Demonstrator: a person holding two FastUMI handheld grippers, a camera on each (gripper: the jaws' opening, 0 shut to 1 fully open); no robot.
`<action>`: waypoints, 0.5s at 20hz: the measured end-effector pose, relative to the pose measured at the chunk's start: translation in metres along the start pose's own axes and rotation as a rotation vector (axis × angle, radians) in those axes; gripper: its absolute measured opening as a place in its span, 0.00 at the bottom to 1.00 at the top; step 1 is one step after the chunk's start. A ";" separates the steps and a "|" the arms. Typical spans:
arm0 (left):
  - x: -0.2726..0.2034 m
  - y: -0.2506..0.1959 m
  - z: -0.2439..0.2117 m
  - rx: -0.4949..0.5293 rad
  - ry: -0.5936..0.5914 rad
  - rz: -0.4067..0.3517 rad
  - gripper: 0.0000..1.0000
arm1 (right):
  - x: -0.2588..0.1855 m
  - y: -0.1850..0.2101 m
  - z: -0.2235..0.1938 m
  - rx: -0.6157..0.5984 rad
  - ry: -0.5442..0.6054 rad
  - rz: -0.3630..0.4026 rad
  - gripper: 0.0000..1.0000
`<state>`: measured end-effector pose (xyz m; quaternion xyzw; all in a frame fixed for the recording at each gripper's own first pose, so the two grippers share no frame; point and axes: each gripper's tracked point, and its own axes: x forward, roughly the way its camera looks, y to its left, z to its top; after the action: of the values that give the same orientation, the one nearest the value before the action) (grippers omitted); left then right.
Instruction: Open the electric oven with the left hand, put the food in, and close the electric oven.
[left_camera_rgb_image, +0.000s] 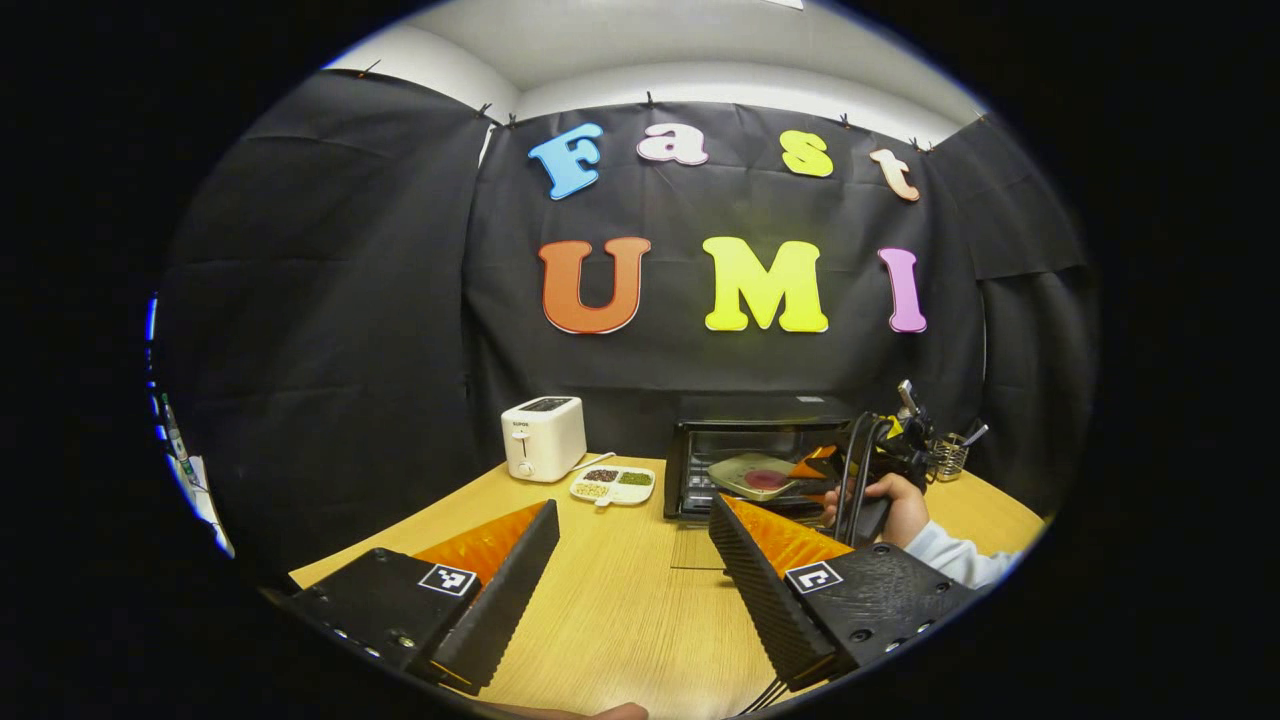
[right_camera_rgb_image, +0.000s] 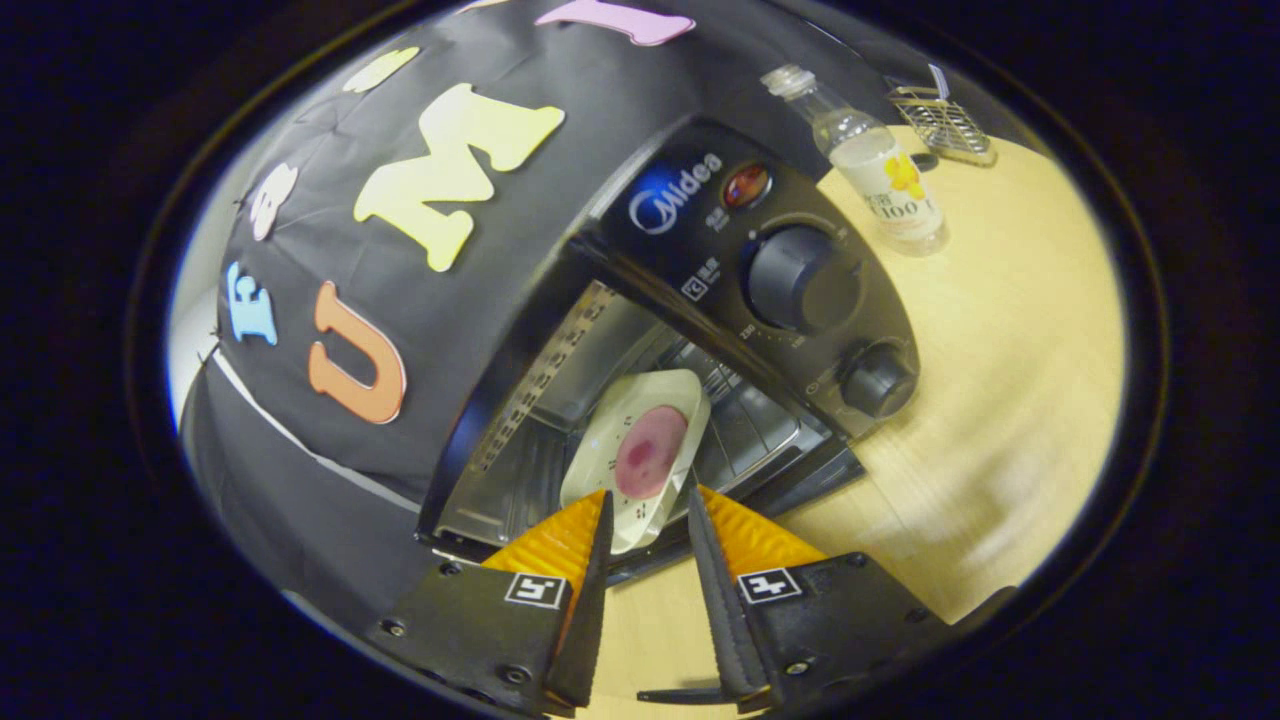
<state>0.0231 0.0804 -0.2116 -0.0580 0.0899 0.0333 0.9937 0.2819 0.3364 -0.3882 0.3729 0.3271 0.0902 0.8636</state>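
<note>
Wooden table (left_camera_rgb_image: 620, 600) bearing open electric oven (right_camera_rgb_image: 700, 300); right gripper (right_camera_rgb_image: 648, 540) clamps plate of food (right_camera_rgb_image: 640, 450) at its near rim, half inside the cavity; left gripper (left_camera_rgb_image: 630, 560) spread, empty, well back; tilted plate may slip or strike the rack.

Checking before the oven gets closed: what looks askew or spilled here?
Nothing spilled. The square white plate with pink food, held in the right claw, is halfway into the open black electric oven.
</note>
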 end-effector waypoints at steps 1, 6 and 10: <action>-0.001 -0.001 0.000 0.001 0.001 0.001 0.96 | -0.010 0.003 0.003 -0.025 -0.011 0.016 0.44; 0.001 -0.013 -0.011 0.030 0.029 -0.007 0.96 | -0.068 0.005 0.014 -0.241 -0.046 0.048 0.65; 0.009 -0.029 -0.025 0.063 0.083 -0.029 0.96 | -0.112 -0.002 0.039 -0.370 -0.126 0.040 0.88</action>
<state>0.0297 0.0494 -0.2347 -0.0294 0.1310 0.0137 0.9909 0.2198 0.2671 -0.3140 0.2191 0.2425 0.1423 0.9343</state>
